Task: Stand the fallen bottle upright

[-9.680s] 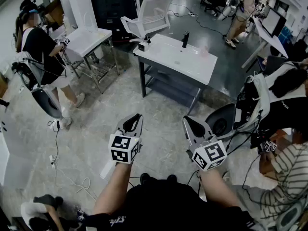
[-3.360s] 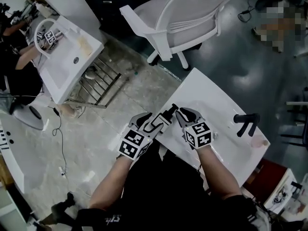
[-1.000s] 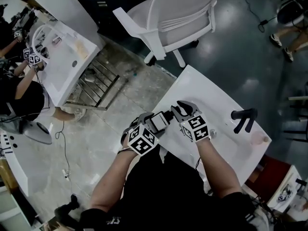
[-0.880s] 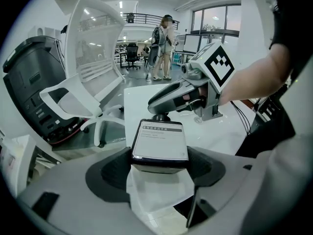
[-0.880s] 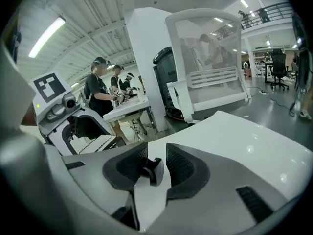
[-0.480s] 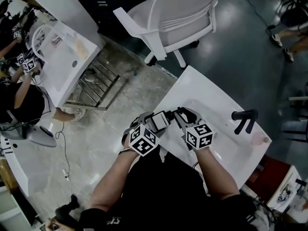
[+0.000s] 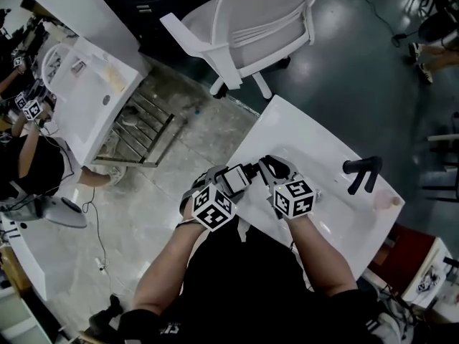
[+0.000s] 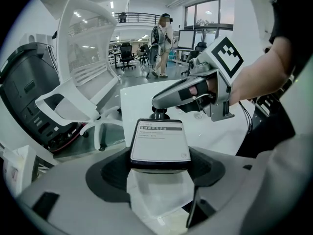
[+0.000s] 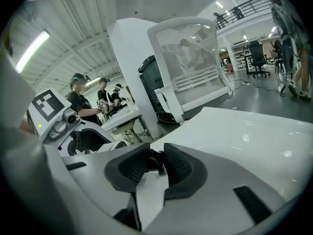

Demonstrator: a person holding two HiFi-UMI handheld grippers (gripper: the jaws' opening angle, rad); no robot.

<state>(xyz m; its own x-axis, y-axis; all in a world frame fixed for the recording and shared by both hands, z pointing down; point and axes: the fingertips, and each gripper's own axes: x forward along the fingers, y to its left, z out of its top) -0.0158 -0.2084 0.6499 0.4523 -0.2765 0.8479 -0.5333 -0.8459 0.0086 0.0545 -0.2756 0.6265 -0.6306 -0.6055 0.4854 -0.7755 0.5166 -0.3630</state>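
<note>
The bottle [image 7: 235, 178] is dark with a white label and a black pump top [image 7: 252, 169]. It is at the near left edge of the white table [image 7: 301, 131]. My left gripper [image 7: 224, 183] is shut on its body, and the label [image 8: 160, 142] faces that gripper's camera with the pump end pointing away. My right gripper [image 7: 264, 169] comes in from the right and has just been closing. Its pads [image 9: 177, 166] now grip the pump top [image 9: 155, 161], seen from the left gripper view as a grey finger [image 8: 168, 96] over the bottle's neck.
A black faucet [image 7: 361, 172] stands at the table's far right beside a sunken basin. A white chair [image 7: 251, 27] is beyond the table. Another white table [image 7: 93, 92] with a person at it stands to the left. Bare concrete floor lies between them.
The right gripper has rolled a little at the pump top and its jaws have narrowed onto it. The left gripper and the bottle have stayed where they were.
</note>
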